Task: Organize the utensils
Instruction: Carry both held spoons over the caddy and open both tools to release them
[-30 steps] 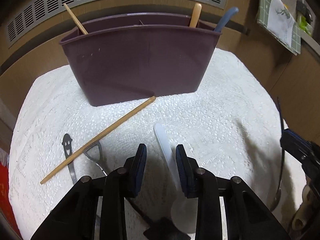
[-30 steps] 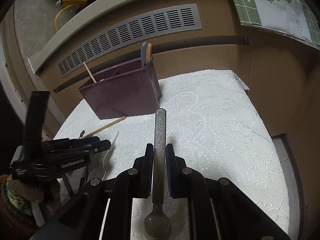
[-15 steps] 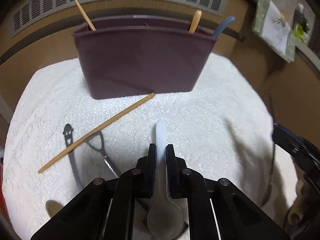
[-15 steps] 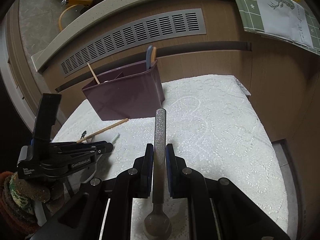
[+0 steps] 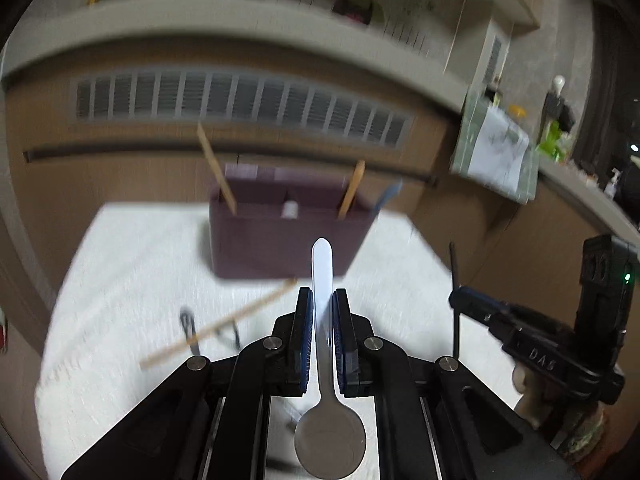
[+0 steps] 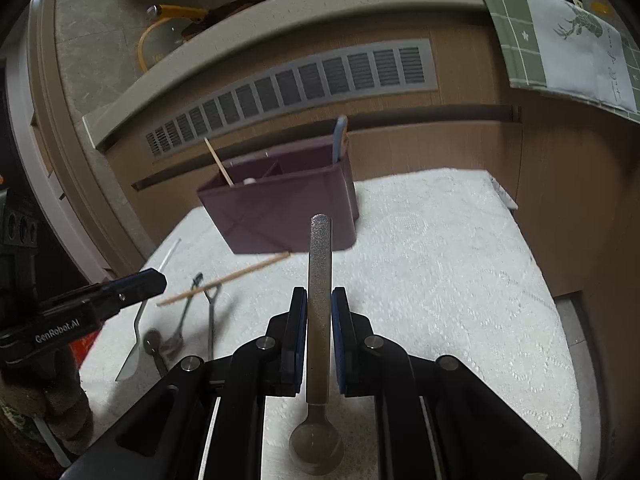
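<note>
**Utensils half sorted, two spoons in hand**

Utensils were the job, and both grippers carried one. The left gripper (image 5: 322,312) was clamped on the handle of a white spoon (image 5: 322,276), bowl toward the camera at the bottom of the frame. The right gripper (image 6: 319,312) was likewise closed on a metal spoon (image 6: 319,280) with a rough, speckled handle.

Beyond them, at frame centre, stood the maroon organizer (image 6: 288,216) on the white-clothed tabletop (image 6: 440,280). It already held a chopstick (image 6: 218,162) at its left end and a blue-handled piece (image 6: 339,138) at its right; a tan handle beside the blue one showed only in the left view.

Left to do, by my reading: both held spoons, plus the loose chopstick (image 6: 224,279) and a few small metal utensils (image 6: 188,316) lying at lower left of the organizer.
</note>
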### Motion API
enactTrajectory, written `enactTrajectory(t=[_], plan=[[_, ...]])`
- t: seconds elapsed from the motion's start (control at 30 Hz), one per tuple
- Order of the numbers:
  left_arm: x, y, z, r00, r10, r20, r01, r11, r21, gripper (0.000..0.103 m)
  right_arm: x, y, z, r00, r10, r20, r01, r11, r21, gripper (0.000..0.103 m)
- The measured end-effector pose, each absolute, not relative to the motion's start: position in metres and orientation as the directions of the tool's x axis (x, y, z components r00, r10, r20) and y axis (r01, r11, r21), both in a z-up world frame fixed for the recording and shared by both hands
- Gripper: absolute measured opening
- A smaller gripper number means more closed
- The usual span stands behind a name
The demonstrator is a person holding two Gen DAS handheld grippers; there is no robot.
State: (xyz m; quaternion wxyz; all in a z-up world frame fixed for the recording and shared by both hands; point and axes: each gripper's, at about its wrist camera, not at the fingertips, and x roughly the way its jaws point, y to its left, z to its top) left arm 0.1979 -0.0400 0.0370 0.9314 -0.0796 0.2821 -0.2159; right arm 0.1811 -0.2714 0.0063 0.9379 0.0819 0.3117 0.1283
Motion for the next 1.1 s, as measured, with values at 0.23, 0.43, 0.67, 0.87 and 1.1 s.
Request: enactTrajectory(t=[0.23,0.43,0.67,0.87,1.1], plan=[[0.227,-0.036,0.148,0.856,-0.483,-0.183,0.443,0.869,-0.22,0.01,0.199,-0.243,0.136,0.905,0.293,-0.307,-0.292,0.955,0.05,0.011],[0.28,-0.025,0.149,0.918,-0.396,0.005,0.38,0.876,-0.297,0.01,0.243,-0.228,0.17,0.95,0.269,-0.159,-0.272,0.962,0.002,0.011],[0.339,-0.031,0.088,0.947,-0.315,-0.069,0.278,0.904,-0.324,0.01,0.313,-0.227,0.12,0.941,0.252,-0.225,-0.242,0.968,0.07,0.011],[0.362,-0.04,0.052,0.956,-0.273,-0.103,0.234,0.927,-0.293,0.01,0.345,-0.221,0.088,0.936,0.226,-0.268,-0.212,0.974,0.08,0.011],[0.366,-0.051,0.023,0.961,-0.253,-0.114,0.215,0.938,-0.273,0.01,0.36,-0.215,0.06,0.941,0.198,-0.273,-0.183,0.98,0.08,0.011]])
